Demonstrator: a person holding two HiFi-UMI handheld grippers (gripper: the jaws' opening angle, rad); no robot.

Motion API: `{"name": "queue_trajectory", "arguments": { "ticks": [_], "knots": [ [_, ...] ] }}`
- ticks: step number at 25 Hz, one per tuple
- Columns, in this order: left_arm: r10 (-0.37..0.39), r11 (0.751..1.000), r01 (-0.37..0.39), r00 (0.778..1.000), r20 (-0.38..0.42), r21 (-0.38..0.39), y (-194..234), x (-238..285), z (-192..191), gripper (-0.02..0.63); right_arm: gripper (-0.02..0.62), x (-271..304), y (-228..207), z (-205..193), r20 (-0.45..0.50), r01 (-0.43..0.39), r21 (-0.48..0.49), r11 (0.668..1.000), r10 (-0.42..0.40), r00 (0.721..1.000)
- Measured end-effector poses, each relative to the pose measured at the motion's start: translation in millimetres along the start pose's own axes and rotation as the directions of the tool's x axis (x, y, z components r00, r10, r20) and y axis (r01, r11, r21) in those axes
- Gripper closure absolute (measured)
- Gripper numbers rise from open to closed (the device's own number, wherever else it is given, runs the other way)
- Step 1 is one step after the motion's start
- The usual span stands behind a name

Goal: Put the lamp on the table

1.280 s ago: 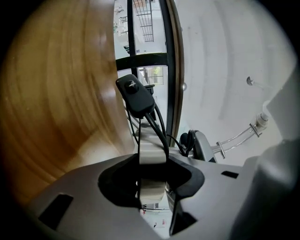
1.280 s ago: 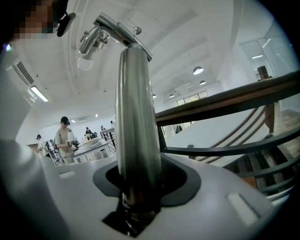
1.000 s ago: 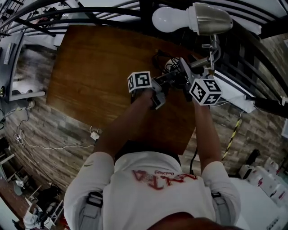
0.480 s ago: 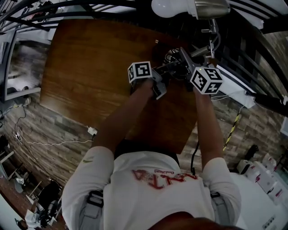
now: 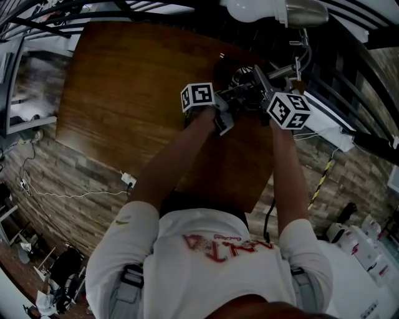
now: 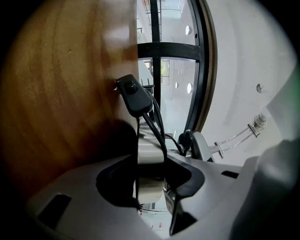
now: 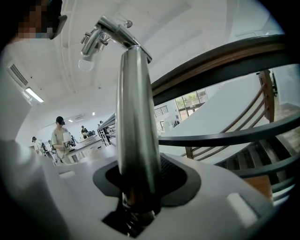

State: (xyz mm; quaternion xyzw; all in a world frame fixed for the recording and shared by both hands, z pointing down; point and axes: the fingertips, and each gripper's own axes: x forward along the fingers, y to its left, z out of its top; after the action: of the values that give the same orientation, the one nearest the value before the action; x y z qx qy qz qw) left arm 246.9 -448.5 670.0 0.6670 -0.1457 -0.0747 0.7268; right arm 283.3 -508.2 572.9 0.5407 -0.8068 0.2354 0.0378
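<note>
The lamp has a white bulb point(image 5: 252, 9) in a metal shade point(image 5: 305, 12) and a shiny metal pole point(image 7: 136, 117). My right gripper point(image 7: 138, 187) is shut on that pole low down, below the lamp's head point(image 7: 101, 35). My left gripper point(image 6: 150, 180) is shut on the edge of the lamp's pale base point(image 6: 150, 152), from which a black cord with an inline switch point(image 6: 133, 93) runs forward. In the head view both grippers, left point(image 5: 232, 104) and right point(image 5: 267, 87), hold the lamp over the far right corner of the brown wooden table point(image 5: 131, 81). Whether the base touches the table is hidden.
A black railing point(image 5: 349, 37) runs behind and to the right of the table. White boards point(image 5: 327, 128) lean at the right. A white plug and cable point(image 5: 129, 181) lie on the stone-pattern floor. People stand far off in the right gripper view point(image 7: 61, 136).
The lamp's head has slid up to the top edge of the head view and a little to the right. Both grippers keep their grips and have hardly shifted.
</note>
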Motion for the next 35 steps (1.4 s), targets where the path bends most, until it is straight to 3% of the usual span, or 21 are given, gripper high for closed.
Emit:
{"name": "queue_trajectory", "arguments": {
  "ticks": [8,13,15,17,19,24,27,30,32,35],
  "knots": [
    [0.011,0.998,-0.011,1.0,-0.004,0.054,-0.6,-23.6,-3.8,0.434,0.436,2.7,0.6,-2.1,-0.005,0.011,-0.006,1.0,-0.011,1.0],
    [0.08,0.97,-0.073,0.997,-0.02,0.232,-7.2,-53.8,-9.8,0.428,0.436,5.4,2.8,-3.1,-0.006,0.018,-0.016,1.0,-0.018,1.0],
    [0.145,0.92,-0.134,0.989,-0.003,0.369,-12.1,-66.8,-13.5,0.43,0.436,4.4,5.1,-4.0,-0.002,0.022,-0.028,0.999,-0.022,1.0],
    [0.235,0.814,-0.227,0.97,0.054,0.535,-17.0,-82.2,-13.0,0.445,0.436,4.2,6.6,-5.3,0.002,0.03,-0.041,0.999,-0.029,1.0],
    [0.288,0.715,-0.284,0.952,0.1,0.639,-25.0,-96.2,-15.0,0.543,0.436,4.7,7.1,-7.1,0.001,0.041,-0.059,0.997,-0.041,0.999],
    [0.288,0.596,-0.272,0.951,0.114,0.756,-55.5,-130.9,-35.7,0.574,0.436,6.5,12.2,-14.6,-0.002,0.058,-0.116,0.992,-0.058,0.998],
    [0.225,0.531,-0.245,0.964,0.144,0.811,-74.2,-143.9,-42.6,0.574,0.434,6.4,15.5,-17.9,0.005,0.057,-0.152,0.987,-0.057,0.998],
    [0.168,0.436,-0.244,0.968,0.188,0.867,-87.3,-150.2,-47.5,0.574,0.434,5.8,20.0,-21.4,0.008,0.058,-0.178,0.982,-0.058,0.998],
    [0.17,0.41,-0.254,0.965,0.2,0.876,-88.6,-154.4,-51.3,0.577,0.434,6.0,22.1,-23.9,0.003,0.058,-0.187,0.981,-0.059,0.998],
    [0.194,0.42,-0.264,0.961,0.199,0.868,-86.3,-162.9,-56.2,0.577,0.434,6.4,21.9,-24.8,0.005,0.061,-0.191,0.98,-0.061,0.998]
  ]
}}
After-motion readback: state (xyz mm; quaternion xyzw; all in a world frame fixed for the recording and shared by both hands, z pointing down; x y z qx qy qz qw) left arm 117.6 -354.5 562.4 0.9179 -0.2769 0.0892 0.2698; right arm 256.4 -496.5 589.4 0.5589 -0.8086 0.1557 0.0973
